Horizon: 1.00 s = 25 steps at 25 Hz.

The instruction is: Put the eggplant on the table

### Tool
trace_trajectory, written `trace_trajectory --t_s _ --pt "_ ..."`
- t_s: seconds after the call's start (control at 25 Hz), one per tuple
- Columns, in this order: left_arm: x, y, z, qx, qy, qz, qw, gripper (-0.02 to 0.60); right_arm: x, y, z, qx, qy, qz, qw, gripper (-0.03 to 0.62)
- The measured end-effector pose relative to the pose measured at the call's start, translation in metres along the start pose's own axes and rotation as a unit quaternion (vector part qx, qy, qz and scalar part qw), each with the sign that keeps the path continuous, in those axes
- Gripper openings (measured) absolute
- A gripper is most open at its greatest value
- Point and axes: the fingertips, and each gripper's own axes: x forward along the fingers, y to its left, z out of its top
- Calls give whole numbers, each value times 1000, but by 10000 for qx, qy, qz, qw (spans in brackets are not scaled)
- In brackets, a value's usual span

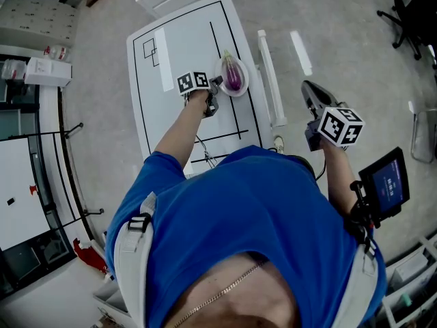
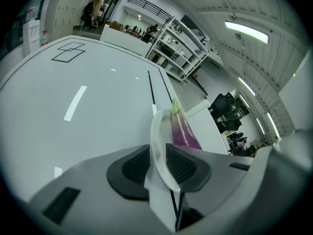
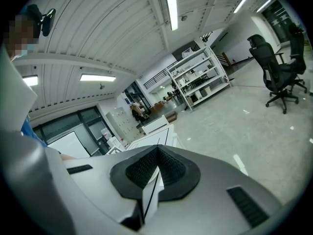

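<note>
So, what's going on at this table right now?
A person in a blue shirt has the left hand-held gripper clamped on the rim of a white plate carrying the purple eggplant, over the white table. The eggplant is not yet on the table itself. The right hand-held gripper is shut and empty, off beside the table.

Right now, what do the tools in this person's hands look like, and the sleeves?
Each is a pale grey plastic shell ending in two jaws lined with black ribbed pads. The left gripper and right gripper each carry a white cube printed with black square markers. The person wears a blue short-sleeved shirt with pale shoulder straps; a small black screen sits by the right arm.
</note>
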Motion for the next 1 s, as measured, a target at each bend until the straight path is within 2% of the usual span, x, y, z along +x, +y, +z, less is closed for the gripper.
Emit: trace_trajectory --t_s 0.32,0.64,1.0 --pt "5 3 -5 467 232 202 9984 104 0 -1 1 -48 26 -10 10000 -8" --pt "3 0 -1 1051 457 303 9930 104 1 2 3 -40 19 -14 10000 -8" --pt "3 -2 7 1419 578 415 9873 104 0 2 4 0 5 -36 10000 -8"
